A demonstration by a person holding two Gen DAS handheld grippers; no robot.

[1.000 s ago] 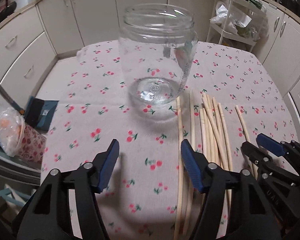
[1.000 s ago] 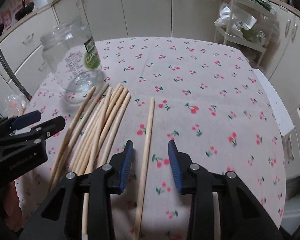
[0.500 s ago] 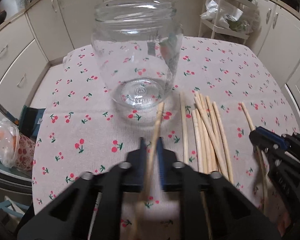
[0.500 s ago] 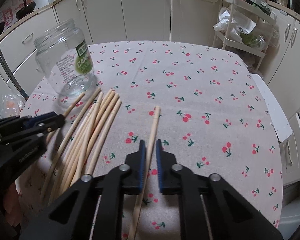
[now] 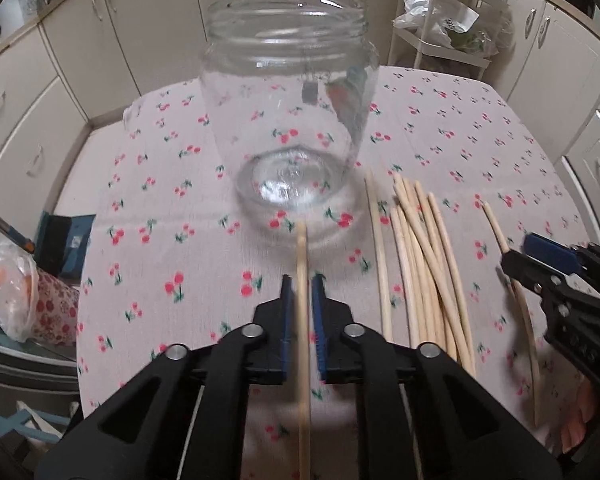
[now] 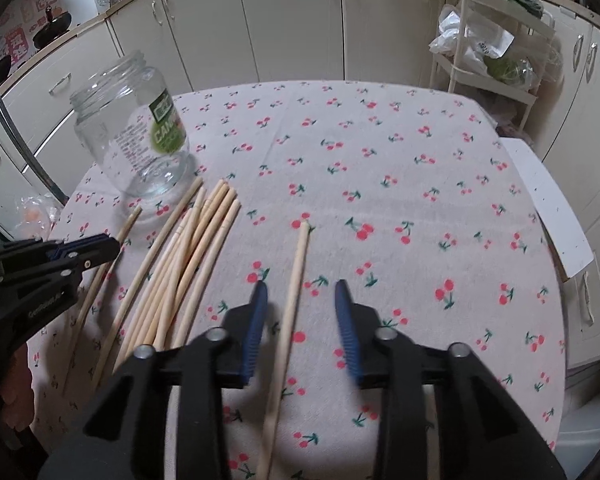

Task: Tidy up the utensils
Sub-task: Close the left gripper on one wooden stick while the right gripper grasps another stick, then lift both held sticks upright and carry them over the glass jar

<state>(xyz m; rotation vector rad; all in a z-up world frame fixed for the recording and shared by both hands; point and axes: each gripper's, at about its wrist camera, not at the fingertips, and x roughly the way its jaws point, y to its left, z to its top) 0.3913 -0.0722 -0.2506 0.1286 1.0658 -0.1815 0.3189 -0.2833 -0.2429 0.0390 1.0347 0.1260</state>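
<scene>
Table (image 6: pixel 380 128) (cherry-print cloth); jar (image 5: pixel 288 112) upright near its left edge; chopsticks (image 5: pixel 424 264) bundled just right of it; left gripper (image 5: pixel 300 312) has just eased apart, stick (image 5: pixel 302 320) between narrow jaws; right gripper (image 6: pixel 300 320) has just opened, jaws apart astride stick (image 6: pixel 294 288).

Soft even indoor light — fisheye-bent edges, dark corners, slight motion blur.
</scene>
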